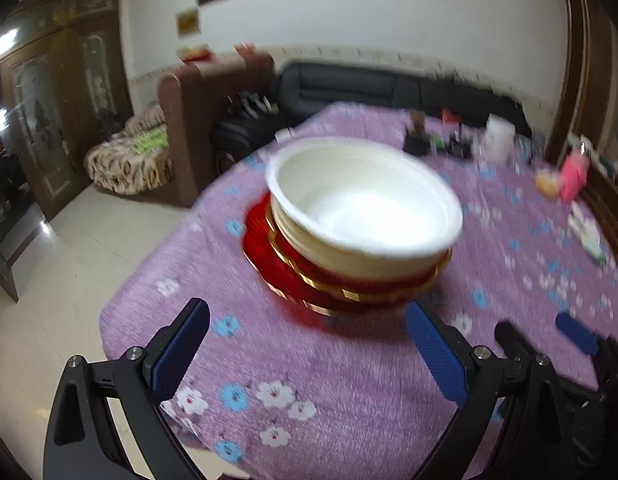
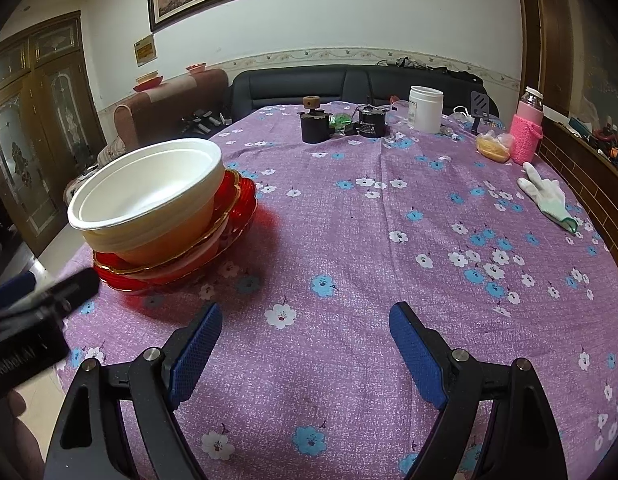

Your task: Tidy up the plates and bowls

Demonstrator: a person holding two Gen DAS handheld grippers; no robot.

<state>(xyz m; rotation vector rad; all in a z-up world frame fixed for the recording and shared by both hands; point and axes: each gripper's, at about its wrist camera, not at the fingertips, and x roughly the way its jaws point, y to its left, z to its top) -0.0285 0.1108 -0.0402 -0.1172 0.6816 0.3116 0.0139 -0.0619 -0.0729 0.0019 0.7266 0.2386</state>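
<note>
sitting ahead of the open left claw (image 1: 307, 342), apart: stacked bowls (image 1: 365, 204).

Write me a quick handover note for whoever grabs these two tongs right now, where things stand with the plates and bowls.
Left tongs: open, empty, pointing at the stack from just short of it.
Right tongs: open, empty, over bare tablecloth to the right of the stack.
Stack: white bowls nested together, sitting on the red plates with gold rims, near the table's left edge.
Done: the bowls and plates in view are gathered into one pile.
Left: the bowls sit off-centre on the plates, so straighten if needed. No other plates or bowls show on the table; the jar, glove and pink bottle at the far side are not part of the job.
</note>
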